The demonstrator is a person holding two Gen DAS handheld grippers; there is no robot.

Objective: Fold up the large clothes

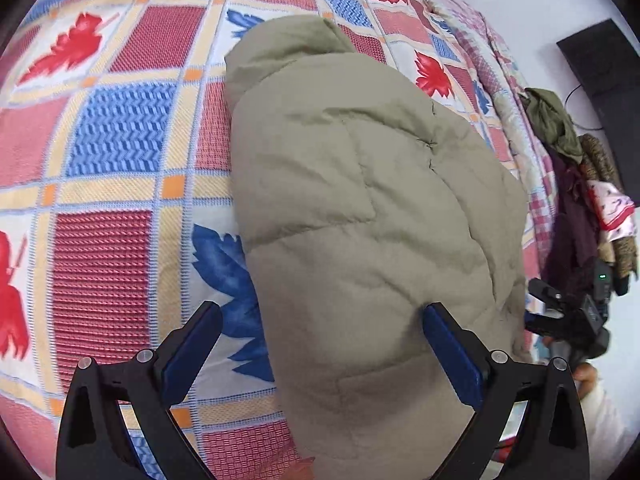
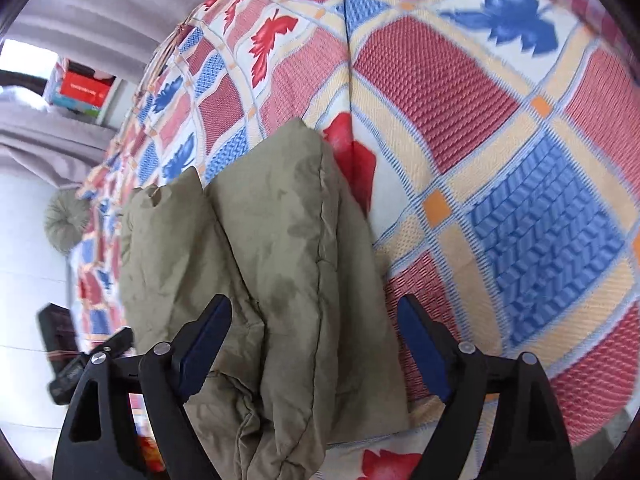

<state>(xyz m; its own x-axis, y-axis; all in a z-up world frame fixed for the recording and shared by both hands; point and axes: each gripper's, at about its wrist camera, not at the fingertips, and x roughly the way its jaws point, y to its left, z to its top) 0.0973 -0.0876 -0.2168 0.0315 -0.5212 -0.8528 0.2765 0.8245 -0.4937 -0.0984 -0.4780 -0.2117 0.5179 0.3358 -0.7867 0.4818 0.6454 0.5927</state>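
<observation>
**Bed with the loud leaf-print cover, puffy jacket bundled up on it**

Bedspread first, since it fills both views: a woven check of red, blue and cream squares with red and blue leaves [image 1: 120, 128], stretched over the bed. On it lies the thing being folded, a khaki quilted jacket [image 1: 360, 208], already doubled over into a thick, puffy bundle with its stitched seams showing on top.

From the left wrist camera the left claw [image 1: 320, 312] stands apart, blue pads wide. Its right-hand pad sits against the side of the jacket's near end and the other pad is out over bare bedspread, so nothing is pinched.

From the right wrist camera the right claw [image 2: 316, 308] is spread wide too, with the jacket's near end lying between the two pads. The left pad is right at the fabric, the right one beside its edge, and I see no squeeze on the cloth. In that view the bundle shows two padded folds side by side with a deep crease between them.

Further out: past the far side of the bed in the left view there's a heap of mixed clothes [image 1: 572, 184], olive, dark purple and a pink print, with a black panel [image 1: 600, 64] against the white wall. In the right view a red box [image 2: 84, 88] sits on a shelf near grey curtains.
</observation>
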